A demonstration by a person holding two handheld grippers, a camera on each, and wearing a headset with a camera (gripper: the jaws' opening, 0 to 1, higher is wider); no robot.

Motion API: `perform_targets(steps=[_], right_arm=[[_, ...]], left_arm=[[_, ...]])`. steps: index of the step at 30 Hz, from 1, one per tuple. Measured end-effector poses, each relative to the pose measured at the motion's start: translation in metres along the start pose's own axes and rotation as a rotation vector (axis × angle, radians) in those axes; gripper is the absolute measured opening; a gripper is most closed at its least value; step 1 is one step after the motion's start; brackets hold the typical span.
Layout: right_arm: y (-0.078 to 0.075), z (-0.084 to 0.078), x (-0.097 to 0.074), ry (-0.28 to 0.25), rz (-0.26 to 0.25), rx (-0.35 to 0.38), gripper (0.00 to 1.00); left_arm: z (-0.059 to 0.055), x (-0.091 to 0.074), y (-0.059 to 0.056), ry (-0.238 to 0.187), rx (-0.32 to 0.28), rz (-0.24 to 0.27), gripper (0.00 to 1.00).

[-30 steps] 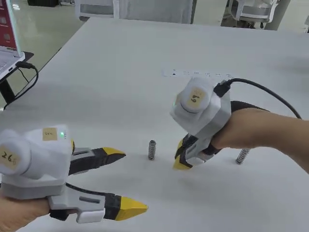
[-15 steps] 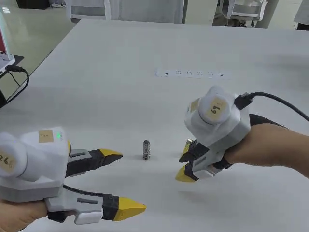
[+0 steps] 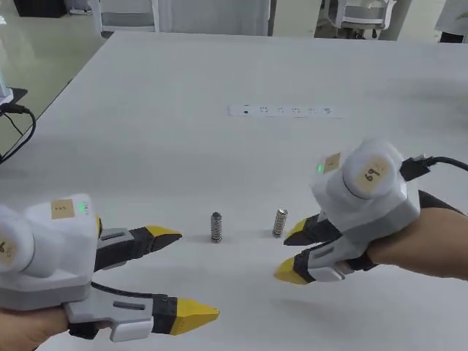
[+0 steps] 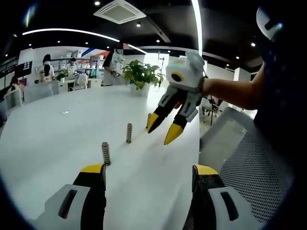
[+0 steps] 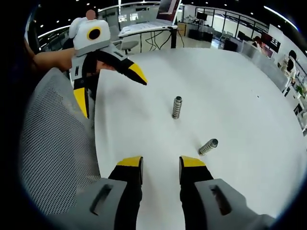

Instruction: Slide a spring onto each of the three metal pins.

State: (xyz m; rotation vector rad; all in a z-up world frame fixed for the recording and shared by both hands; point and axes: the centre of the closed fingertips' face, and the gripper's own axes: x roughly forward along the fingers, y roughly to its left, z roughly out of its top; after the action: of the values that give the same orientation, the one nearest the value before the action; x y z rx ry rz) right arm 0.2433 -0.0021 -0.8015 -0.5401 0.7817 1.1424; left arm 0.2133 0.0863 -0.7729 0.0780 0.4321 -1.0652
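- The left gripper [image 3: 181,274] is held low over a white table [image 3: 146,131]. Its yellow-tipped jaws are spread wide with nothing between them.
- The right gripper [image 3: 289,253] faces it from the other side, tips angled down toward the table. Its jaws are also parted and empty.
- The first spring [image 3: 216,227] stands upright on the table. It is ahead of the left gripper's jaws and between the two grippers, touching neither.
- The second spring [image 3: 279,223] stands just beside the right gripper's farther jaw tip, on its outer side. Whether they touch cannot be told. In the right gripper view it looks tilted.
- In the left gripper view a third spring [image 4: 148,120] stands farthest from that gripper's jaws, in line with the other two and right behind the right gripper's tips.
- A power strip [image 3: 285,111] lies well beyond both grippers.
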Motion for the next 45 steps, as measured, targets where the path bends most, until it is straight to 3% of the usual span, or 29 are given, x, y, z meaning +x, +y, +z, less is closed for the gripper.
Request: perform_targets(steps=[9,32,45], right_arm=[[-0.002,-0.004,-0.019,-0.086,-0.041,0.059,0.33],[-0.025,-0.052,-0.069,-0.22,-0.175,0.225,0.45],[-0.03,-0.074,-0.092,-0.296,-0.239,0.252,0.54]], left_arm=[[0.001,0.001,-0.002,-0.007,-0.01,0.003,0.7],[0.002,0.004,-0.007,-0.015,-0.023,0.003,0.71],[-0.001,0.0,-0.006,-0.017,-0.036,0.019,0.72]])
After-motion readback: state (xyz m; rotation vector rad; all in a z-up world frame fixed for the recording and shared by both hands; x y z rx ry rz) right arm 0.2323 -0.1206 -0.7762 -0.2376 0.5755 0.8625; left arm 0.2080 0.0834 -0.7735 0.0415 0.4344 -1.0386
